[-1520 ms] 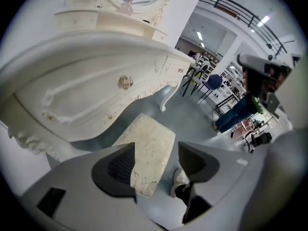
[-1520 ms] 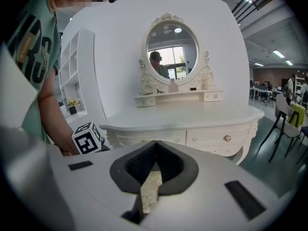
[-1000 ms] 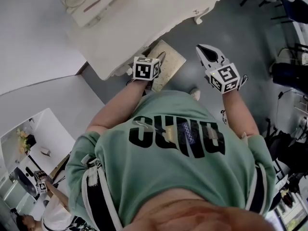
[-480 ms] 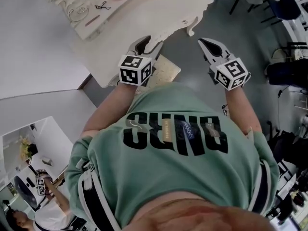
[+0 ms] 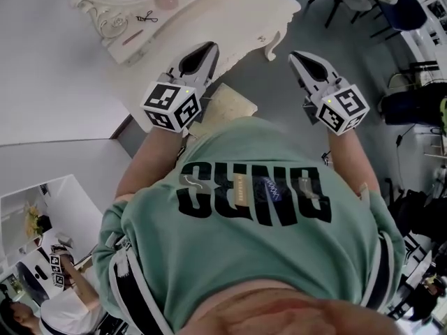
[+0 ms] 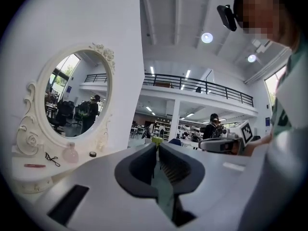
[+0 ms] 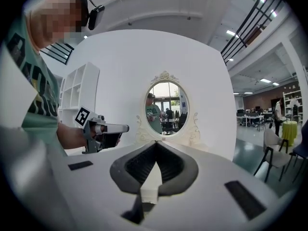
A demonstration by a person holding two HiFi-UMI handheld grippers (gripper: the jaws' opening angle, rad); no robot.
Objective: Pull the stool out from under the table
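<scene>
The stool (image 5: 227, 107) has a square, cream, padded seat with a faint pattern. It stands upright on the grey floor (image 5: 293, 96), turned cornerwise, just beside the front edge of the white carved table (image 5: 237, 12). Only part of the seat shows, and its legs are hidden.

White wall (image 5: 42, 61), grey floor (image 5: 279, 89), chairs (image 5: 401, 9) off aside.
</scene>
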